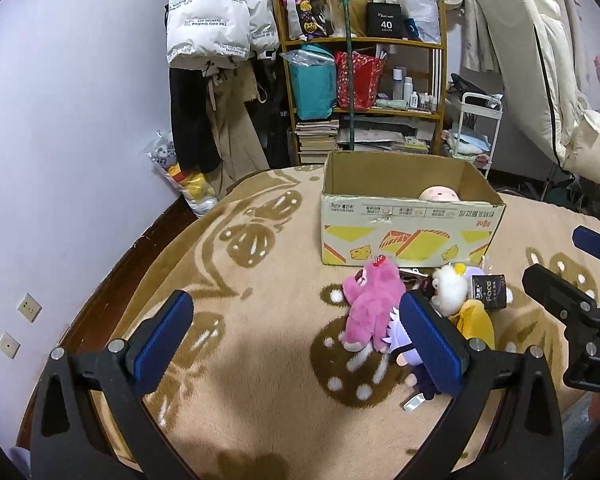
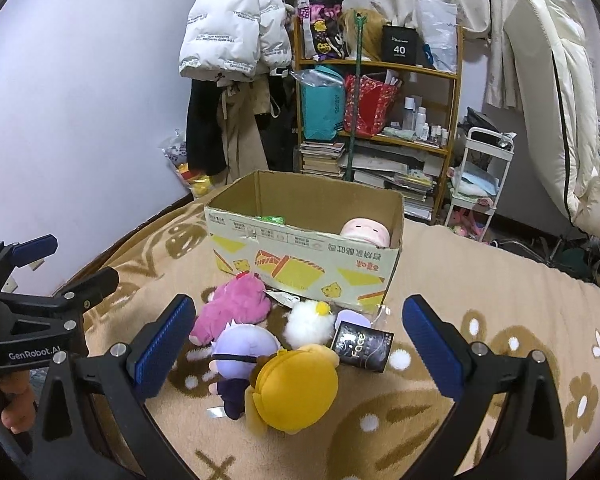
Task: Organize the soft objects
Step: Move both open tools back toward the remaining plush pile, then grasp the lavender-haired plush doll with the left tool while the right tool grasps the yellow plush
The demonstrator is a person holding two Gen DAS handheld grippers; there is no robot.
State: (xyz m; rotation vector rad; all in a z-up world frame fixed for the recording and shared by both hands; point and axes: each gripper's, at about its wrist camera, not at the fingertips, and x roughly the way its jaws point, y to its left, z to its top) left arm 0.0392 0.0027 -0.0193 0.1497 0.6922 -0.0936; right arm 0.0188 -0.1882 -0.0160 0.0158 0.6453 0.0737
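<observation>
The cardboard box (image 2: 304,236) stood open on the beige patterned blanket (image 2: 480,288), and I use it as the landmark for everything else. Inside the box, at its right end, a pink round plush head (image 2: 366,232) showed above the front wall, and at its left end something green (image 2: 270,220) was visible, but too little of it showed to tell what it was. Just in front of the box lay a small heap of soft toys: the pink plush (image 2: 230,308) was nearest to the front wall, on its left part; the white fluffy toy (image 2: 308,324) lay beside it, also close to the wall; the purple-haired doll (image 2: 242,350) and the yellow plush (image 2: 296,392) lay further from the box, touching each other. A small dark packet (image 2: 362,346) with the word "Face" lay to the right of the white toy, near the right front corner of the box. The right gripper (image 2: 298,344) was held above this heap with its blue pads wide apart and nothing between them. The left gripper (image 1: 296,336) was in front of the box too, more to its left side, its fingers also spread wide and holding nothing; its right pad covered a part of the purple-haired doll in the left wrist view.
</observation>
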